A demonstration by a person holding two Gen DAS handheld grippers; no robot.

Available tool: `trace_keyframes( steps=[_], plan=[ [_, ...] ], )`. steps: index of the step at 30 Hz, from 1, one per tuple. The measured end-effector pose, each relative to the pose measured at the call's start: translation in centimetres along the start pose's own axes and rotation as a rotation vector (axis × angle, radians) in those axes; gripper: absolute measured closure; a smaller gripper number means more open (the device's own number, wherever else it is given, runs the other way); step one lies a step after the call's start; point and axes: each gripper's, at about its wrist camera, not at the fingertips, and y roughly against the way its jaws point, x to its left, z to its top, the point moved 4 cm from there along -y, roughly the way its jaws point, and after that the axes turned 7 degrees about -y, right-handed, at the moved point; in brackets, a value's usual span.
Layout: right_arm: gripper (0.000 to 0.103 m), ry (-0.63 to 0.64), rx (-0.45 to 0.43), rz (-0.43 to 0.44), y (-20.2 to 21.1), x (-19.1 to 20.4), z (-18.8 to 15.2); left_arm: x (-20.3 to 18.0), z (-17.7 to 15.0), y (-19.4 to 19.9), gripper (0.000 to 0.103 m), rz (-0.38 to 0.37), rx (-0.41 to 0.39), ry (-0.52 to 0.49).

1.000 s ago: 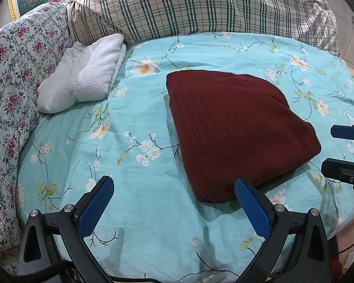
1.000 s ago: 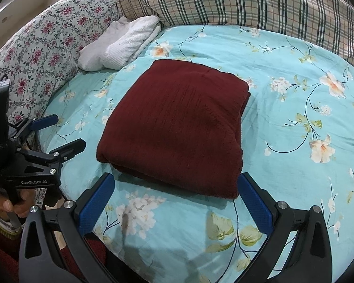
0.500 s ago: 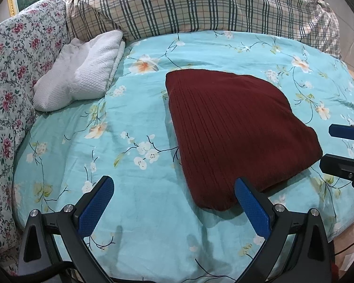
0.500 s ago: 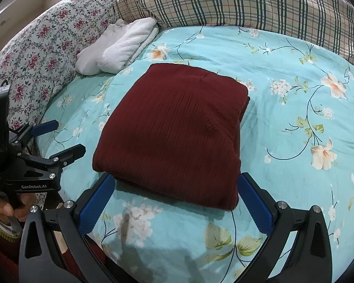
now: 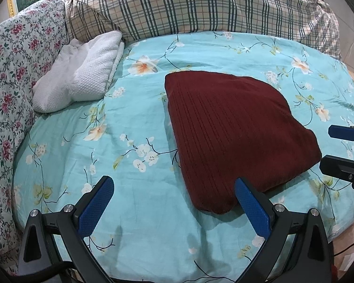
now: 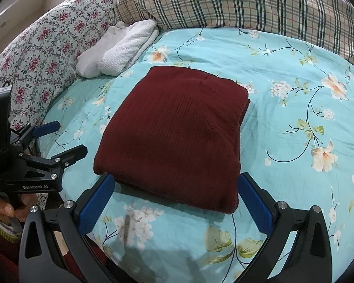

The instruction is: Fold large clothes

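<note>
The folded maroon sweater (image 6: 177, 136) is laid on the teal bedsheet (image 6: 295, 118), long axis running near to far. Its near edge is framed by the spread, empty right gripper (image 6: 174, 200), judged nearer; the left gripper (image 5: 174, 202) is spread wide, offset left.

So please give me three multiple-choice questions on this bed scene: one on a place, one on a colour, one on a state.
1. Where does the white towel lie?
A. on the sweater
B. beside the floral pillow
C. on the floor

2. What colour is the folded sweater?
A. dark red
B. grey
C. green

3. How are the left tool and right tool?
A. both shut on cloth
B. one open, one shut
C. both open, empty

Answers: B, it rests against the pillow; A, the knit is maroon; C, blue pads stand apart, holding nothing.
</note>
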Motion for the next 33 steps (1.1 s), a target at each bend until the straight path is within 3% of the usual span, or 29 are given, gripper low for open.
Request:
trace_keyframes(
  steps=[33],
  plan=[
    [0.0, -0.014, 0.001, 0.004, -0.09, -0.2, 0.36, -0.08, 0.68, -0.28, 0.001, 0.0, 0.0, -0.004]
  ],
)
